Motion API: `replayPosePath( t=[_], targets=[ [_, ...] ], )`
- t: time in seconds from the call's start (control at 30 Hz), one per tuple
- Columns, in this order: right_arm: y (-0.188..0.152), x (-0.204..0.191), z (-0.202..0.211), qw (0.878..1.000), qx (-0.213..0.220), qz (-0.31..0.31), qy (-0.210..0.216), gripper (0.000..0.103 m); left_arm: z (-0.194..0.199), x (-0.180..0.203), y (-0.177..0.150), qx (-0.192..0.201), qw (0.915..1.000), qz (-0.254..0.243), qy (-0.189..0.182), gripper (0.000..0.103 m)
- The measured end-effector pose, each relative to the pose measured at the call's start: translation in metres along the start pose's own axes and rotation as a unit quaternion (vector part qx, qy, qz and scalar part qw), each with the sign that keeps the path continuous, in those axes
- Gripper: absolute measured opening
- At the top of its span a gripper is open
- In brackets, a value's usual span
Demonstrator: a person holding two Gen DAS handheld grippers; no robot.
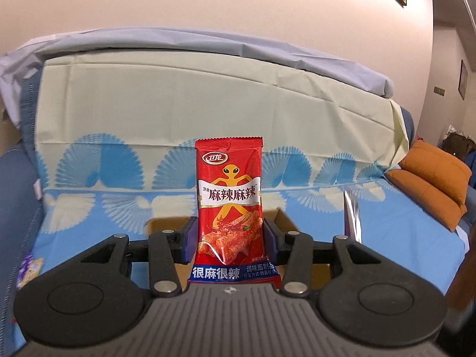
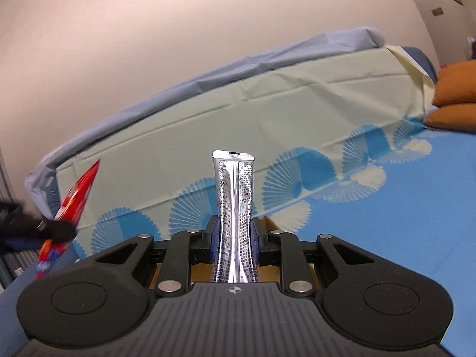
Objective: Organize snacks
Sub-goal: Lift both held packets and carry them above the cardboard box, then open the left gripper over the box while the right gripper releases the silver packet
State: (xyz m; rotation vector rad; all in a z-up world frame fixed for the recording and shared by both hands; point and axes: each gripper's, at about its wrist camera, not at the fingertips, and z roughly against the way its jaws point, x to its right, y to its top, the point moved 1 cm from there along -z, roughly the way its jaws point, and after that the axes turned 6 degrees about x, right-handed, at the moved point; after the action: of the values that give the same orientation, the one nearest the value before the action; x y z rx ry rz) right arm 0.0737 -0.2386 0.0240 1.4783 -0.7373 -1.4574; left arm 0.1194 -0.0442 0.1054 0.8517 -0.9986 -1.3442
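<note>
Left gripper (image 1: 229, 235) clamping our red foil spicy-strip packet (image 1: 229, 196), right gripper (image 2: 233, 245) pinching a silver sachet (image 2: 235, 208) — we are carrying both upright, apparently toward the brown cardboard box (image 1: 282, 218).

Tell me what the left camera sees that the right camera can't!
Only the left camera shows the front of the red packet, with its yellow alien, gripped by the left gripper, and a purple wrapper on the cloth.

Only the right camera shows the printed back of the silver packet, pinched by the right gripper.

Both show the blue cloth, the orange cushions, a cardboard box under the fingers, and a sliver of the other gripper's packet, seen edge-on.
</note>
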Motion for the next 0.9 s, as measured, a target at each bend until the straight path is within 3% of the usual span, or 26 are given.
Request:
replayPosePath(
  t=[0.27, 0.9],
  targets=[
    [-0.004, -0.002, -0.006, 1.000, -0.015, 0.002, -0.012, 0.022, -0.047, 0.013, 0.012, 0.002, 1.0000, 0.005, -0.003, 0.050],
    [-0.004, -0.008, -0.009, 1.000, -0.013, 0.015, -0.008, 0.023, -0.045, 0.008, 0.023, 0.022, 0.9996, 0.017, -0.010, 0.050]
  ],
)
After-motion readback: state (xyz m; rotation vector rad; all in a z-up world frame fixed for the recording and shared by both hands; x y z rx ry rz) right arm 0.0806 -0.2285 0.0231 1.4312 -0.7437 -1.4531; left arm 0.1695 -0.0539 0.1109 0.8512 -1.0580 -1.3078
